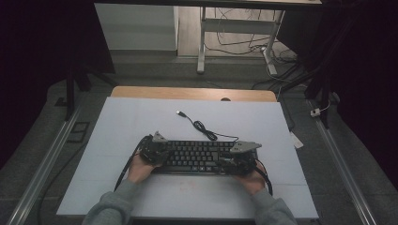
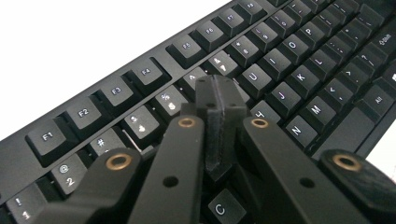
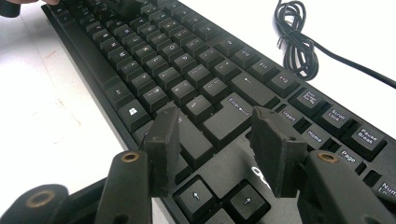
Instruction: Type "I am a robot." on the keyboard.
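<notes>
On the counter: a black keyboard lies flat on the white counter, near the person's edge, about in the middle from left to right.
Keyboard cable: a black cable runs from the far side of the keyboard, curls into a small bundle, and ends in a plug farther off on the counter.
Left gripper: the left gripper is over the left part of the keyboard, with its tip low above the letter and number keys.
Left jaws: pressed together, with nothing between them.
Right gripper: the right gripper is over the right end of the keyboard, close to the Enter key and the arrow keys.
Right jaws: partly apart, holding nothing; keys show through the gap.
Hands: one hand holds each gripper, and grey sleeves come in from the near edge.
</notes>
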Demonstrator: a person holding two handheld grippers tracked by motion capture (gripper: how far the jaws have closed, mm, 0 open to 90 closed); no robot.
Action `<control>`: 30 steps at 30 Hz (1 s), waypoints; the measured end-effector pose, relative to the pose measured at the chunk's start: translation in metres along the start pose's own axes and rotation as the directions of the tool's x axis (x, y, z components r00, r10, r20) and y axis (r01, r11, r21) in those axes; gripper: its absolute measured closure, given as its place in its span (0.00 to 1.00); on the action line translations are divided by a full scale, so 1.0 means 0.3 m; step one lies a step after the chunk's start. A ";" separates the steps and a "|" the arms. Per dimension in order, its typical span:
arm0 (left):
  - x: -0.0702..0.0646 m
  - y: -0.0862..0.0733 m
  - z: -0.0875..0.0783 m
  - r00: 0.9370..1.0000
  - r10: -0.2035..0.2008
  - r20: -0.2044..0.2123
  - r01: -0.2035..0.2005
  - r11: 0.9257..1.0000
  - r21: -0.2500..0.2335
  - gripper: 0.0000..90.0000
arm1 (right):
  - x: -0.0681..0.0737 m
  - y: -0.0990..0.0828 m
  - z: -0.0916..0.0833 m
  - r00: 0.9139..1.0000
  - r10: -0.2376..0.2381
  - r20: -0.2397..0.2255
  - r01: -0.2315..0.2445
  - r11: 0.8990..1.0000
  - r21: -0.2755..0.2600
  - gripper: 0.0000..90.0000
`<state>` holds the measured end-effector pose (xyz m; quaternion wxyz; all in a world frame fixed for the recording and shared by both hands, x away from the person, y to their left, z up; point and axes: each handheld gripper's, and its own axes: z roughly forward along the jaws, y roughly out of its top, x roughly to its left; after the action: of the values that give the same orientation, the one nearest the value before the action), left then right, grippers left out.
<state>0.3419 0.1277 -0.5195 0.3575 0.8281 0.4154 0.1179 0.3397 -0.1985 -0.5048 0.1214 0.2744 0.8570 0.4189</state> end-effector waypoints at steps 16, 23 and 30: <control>0.011 -0.006 -0.125 0.998 -0.056 0.004 0.056 0.991 -0.123 0.50 | -0.006 0.000 -0.005 1.000 0.003 0.005 -0.003 1.000 -0.005 0.58; 0.006 -0.035 -0.174 0.999 -0.040 0.012 0.041 0.992 -0.120 0.41 | -0.007 -0.001 -0.004 1.000 0.004 0.007 -0.004 1.000 -0.010 0.58; 0.006 -0.068 -0.198 0.998 -0.052 0.024 0.054 0.993 -0.108 0.36 | -0.008 0.000 -0.002 1.000 -0.001 0.011 0.001 1.000 -0.008 0.58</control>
<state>0.3014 0.1665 -0.4912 0.4095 0.7972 0.4264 0.1222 0.3415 -0.2002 -0.5046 0.1273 0.2755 0.8549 0.4207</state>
